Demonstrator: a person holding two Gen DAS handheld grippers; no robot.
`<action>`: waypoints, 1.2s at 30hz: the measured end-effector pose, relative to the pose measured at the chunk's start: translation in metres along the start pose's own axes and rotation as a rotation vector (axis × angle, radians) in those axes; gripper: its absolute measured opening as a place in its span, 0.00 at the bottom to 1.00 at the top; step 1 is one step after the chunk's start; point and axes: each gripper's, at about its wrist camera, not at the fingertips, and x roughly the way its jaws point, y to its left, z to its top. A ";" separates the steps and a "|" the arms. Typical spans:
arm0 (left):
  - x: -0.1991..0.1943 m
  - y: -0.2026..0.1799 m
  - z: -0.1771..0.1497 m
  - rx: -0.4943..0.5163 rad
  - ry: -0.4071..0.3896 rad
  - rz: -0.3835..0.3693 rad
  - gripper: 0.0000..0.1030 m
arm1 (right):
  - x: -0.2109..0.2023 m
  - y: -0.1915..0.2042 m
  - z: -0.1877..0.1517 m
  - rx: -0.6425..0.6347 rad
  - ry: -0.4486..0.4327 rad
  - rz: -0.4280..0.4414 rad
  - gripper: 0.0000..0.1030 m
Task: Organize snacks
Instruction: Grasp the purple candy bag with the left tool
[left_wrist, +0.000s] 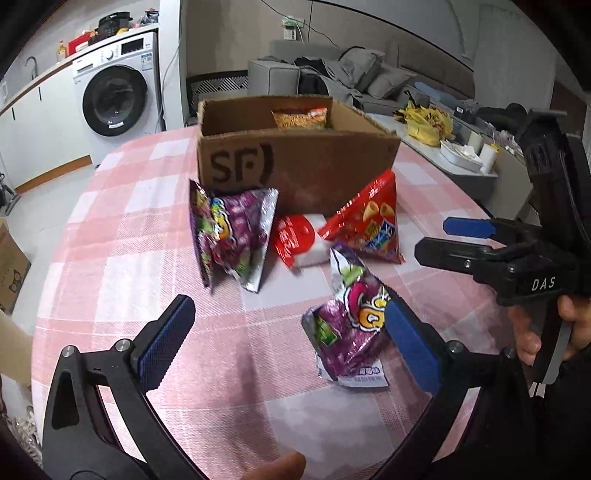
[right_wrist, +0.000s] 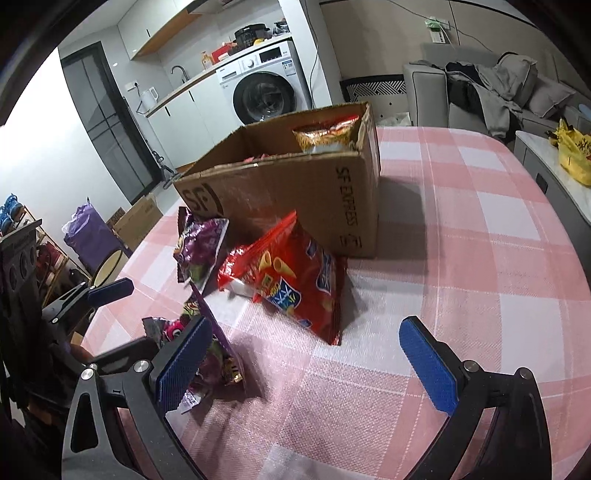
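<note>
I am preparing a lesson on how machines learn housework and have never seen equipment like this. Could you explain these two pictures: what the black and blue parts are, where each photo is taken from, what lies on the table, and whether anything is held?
There is no robot here. A person holds a hand tool in each hand, and each tool carries a wide-angle camera looking along its jaws. The blue pads are the gripping faces.

One picture looks out from the left gripper, the other from the right gripper; each tool also shows at the other picture's edge.

On the pink checked tablecloth stands an open cardboard box with a snack packet already inside. In front lie two purple bags, a red cone-snack bag and a small red and white pack.

Both jaws stand open; nothing is held. The nearer purple bag sits against one left pad.
</note>
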 end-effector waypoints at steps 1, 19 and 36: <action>0.003 -0.001 -0.001 0.004 0.006 -0.005 0.99 | 0.002 0.000 -0.001 0.000 0.003 -0.001 1.00; 0.049 -0.021 -0.014 0.071 0.107 -0.035 0.99 | 0.023 -0.014 -0.008 0.027 0.047 -0.036 1.00; 0.067 -0.022 -0.004 0.095 0.127 -0.179 0.52 | 0.039 -0.015 0.002 -0.002 0.071 -0.058 1.00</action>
